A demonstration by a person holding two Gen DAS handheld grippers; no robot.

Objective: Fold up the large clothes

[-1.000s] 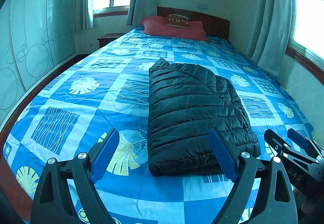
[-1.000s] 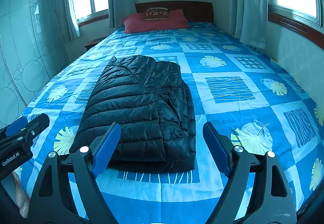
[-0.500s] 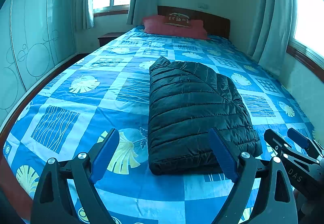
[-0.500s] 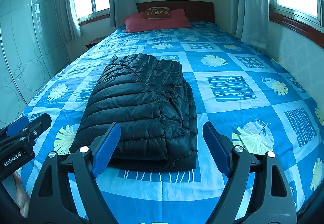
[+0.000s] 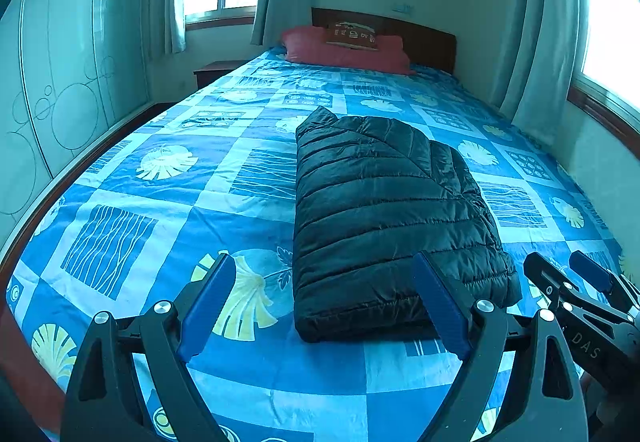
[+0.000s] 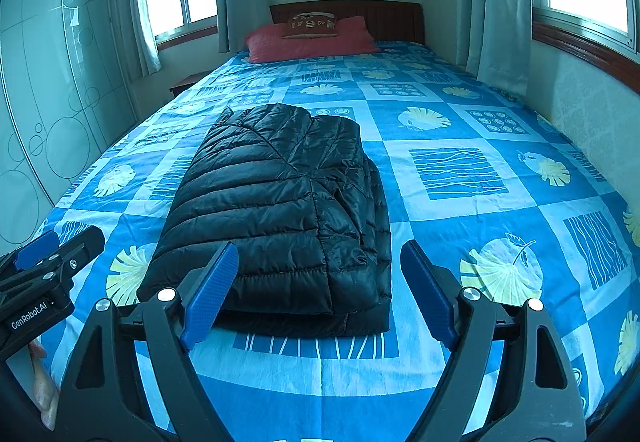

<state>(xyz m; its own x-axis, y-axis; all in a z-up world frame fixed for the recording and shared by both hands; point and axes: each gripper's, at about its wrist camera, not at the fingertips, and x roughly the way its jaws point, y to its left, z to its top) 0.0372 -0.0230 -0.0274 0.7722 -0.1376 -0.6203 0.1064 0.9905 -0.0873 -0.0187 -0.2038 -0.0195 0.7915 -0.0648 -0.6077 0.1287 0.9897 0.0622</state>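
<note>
Left wrist view: a red pillow [image 5: 344, 50] is seen at the headboard, a blue patterned bedspread [image 5: 168, 210] beneath. The folded black jacket [image 5: 384, 210] is laid mid-bed, beyond both grippers. The left gripper [image 5: 324, 306] and right gripper [image 6: 316, 294] are held wide open, empty.

- Left gripper [image 6: 48, 262]: in right wrist view, cut by left edge, only tips show
- Right gripper [image 5: 576, 274]: in left wrist view, body runs off right edge
- Cushion [image 6: 311, 25] print too small to read
- Jacket [image 5: 384, 210] underside and inner folds hidden
- Nightstand [image 5: 218, 71] partly behind bed [image 5: 132, 230]
</note>
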